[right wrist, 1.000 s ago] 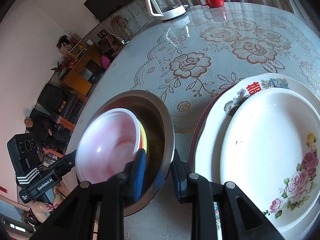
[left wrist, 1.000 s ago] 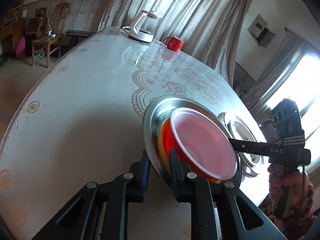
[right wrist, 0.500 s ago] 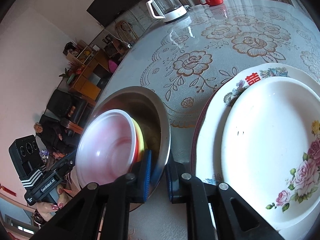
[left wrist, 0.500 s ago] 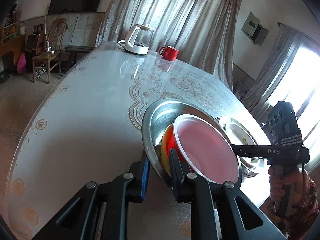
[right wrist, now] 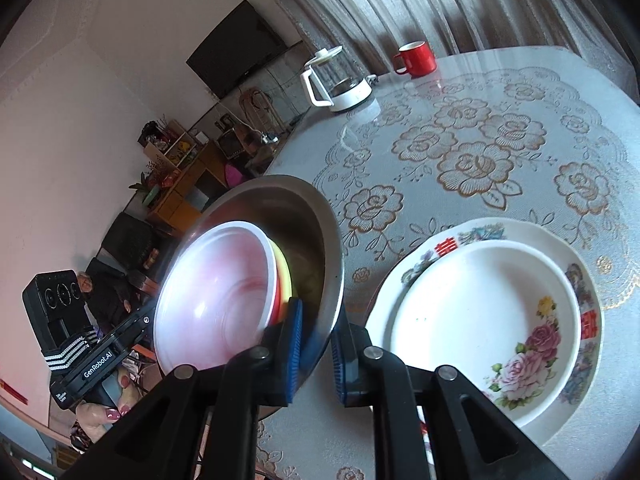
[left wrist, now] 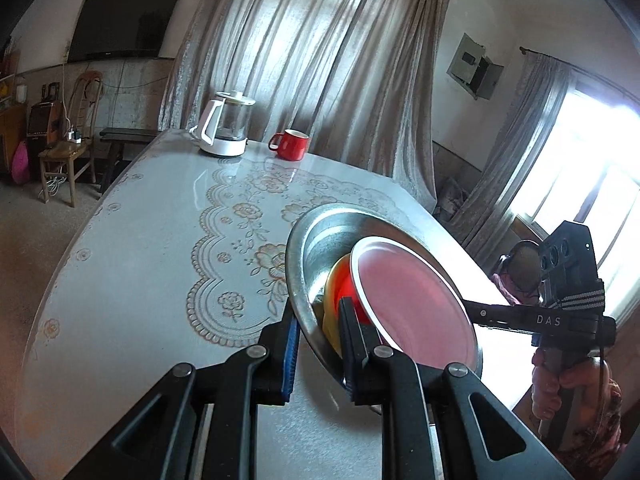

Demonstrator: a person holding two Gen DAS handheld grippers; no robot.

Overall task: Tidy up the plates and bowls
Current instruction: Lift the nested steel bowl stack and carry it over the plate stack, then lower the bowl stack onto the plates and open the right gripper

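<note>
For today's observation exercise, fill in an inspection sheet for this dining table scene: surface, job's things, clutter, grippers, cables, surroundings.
Surface: round table with floral lace cloth under a glossy cover.
Job's things: large steel basin, tilted, holding a pink-tinted plastic bowl nested in a yellow bowl; two stacked floral white plates on the table.
Clutter: white glass kettle, red mug.
Grippers: left hand-held gripper and right hand-held gripper each clamp the basin rim.
Cables: nothing seen on the table.
Surroundings: grey curtains, wall television.

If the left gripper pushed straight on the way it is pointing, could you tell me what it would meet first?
The left gripper already clamps the steel basin's rim; pushing on, it would likely meet the nested yellow bowl first.
</note>
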